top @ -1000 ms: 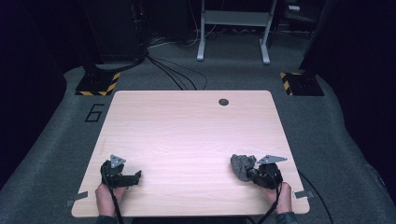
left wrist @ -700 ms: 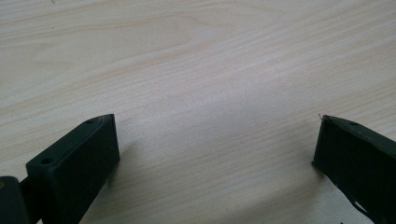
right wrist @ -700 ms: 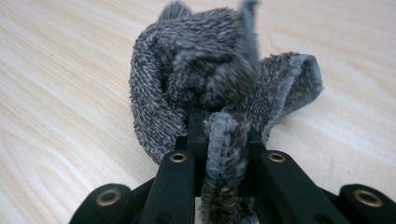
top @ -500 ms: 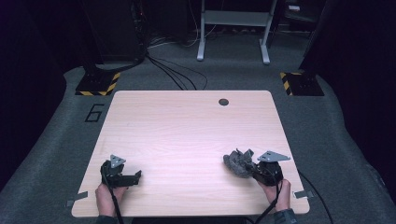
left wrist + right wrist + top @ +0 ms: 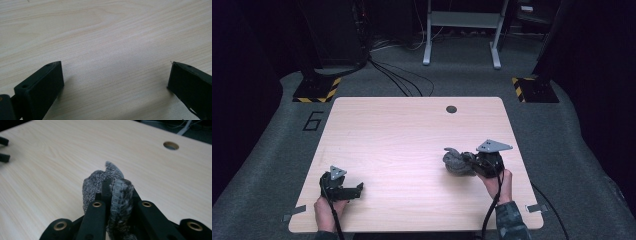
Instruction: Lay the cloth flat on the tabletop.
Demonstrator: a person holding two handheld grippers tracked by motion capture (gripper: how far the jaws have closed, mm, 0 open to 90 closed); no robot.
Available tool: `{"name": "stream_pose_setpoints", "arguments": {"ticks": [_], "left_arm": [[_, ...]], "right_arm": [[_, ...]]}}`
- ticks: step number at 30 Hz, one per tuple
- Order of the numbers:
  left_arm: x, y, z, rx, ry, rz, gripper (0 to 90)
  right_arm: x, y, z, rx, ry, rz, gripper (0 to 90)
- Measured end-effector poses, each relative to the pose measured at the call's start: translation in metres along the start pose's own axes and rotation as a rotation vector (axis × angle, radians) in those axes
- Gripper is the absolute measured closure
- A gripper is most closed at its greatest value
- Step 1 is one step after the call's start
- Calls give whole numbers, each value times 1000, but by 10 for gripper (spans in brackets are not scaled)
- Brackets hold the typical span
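A grey knitted cloth (image 5: 454,163) hangs bunched from my right gripper (image 5: 465,161), lifted a little above the wooden table (image 5: 412,130) at the right front. In the right gripper view the jaws have just been closing and now pinch a fold of the cloth (image 5: 93,187) between them, right gripper (image 5: 117,187) shut on it. My left gripper (image 5: 357,189) rests near the table's front left. In the left gripper view the left gripper (image 5: 115,77) has its jaws wide apart, with bare wood between them.
A round cable hole (image 5: 451,109) sits near the table's far edge, also the hole (image 5: 171,145) in the right gripper view. Beyond the table lie floor cables (image 5: 402,80), a metal stand (image 5: 462,30) and hazard-striped bases (image 5: 317,90).
My right gripper has risen and shifted left toward the table's middle, carrying the grey cloth off the surface. The left gripper has stayed where it was.
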State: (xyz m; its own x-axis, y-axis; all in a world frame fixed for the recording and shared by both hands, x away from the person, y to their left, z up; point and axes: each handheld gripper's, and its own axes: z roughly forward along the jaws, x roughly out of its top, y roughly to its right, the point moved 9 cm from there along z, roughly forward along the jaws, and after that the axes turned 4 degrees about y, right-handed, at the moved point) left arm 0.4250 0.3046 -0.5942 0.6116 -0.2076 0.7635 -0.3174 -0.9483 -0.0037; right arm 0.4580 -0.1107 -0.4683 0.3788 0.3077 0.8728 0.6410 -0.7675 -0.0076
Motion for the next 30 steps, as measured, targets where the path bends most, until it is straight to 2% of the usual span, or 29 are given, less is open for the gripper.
{"name": "stream_pose_setpoints", "arguments": {"ticks": [3,7,8,9,12,13,15,16,19,20,21,23,24,26,27,30], "left_arm": [[0,0,0,0,4,0,0],[0,0,0,0,3,0,0],[0,0,0,0,3,0,0],[0,0,0,0,2,1,0],[0,0,0,0,2,3,0],[0,0,0,0,2,3,0],[0,0,0,0,2,3,0],[0,0,0,0,2,2,0],[0,0,0,0,2,3,0],[0,0,0,0,2,3,0],[0,0,0,0,2,2,0],[0,0,0,0,3,2,0],[0,0,0,0,3,3,0],[0,0,0,0,3,3,0],[0,0,0,0,3,4,0],[0,0,0,0,2,4,0]], "right_arm": [[13,0,3,11,15,3,832],[48,-2,12,41,58,-7,833],[48,-2,12,41,58,-7,833],[61,-6,15,52,73,-12,833],[70,-10,18,66,78,-21,833],[78,-18,23,89,82,-29,833],[82,-21,26,99,85,-30,833],[87,-30,31,124,87,-43,832],[92,-42,40,148,82,-51,831],[92,-42,40,148,82,-51,831],[91,-52,49,166,75,-56,829],[90,-55,52,174,69,-55,826],[83,-62,63,188,37,-51,816],[80,-64,67,198,24,-47,810],[70,-69,77,209,-11,-42,793],[60,-71,87,223,-41,-30,741]]}}
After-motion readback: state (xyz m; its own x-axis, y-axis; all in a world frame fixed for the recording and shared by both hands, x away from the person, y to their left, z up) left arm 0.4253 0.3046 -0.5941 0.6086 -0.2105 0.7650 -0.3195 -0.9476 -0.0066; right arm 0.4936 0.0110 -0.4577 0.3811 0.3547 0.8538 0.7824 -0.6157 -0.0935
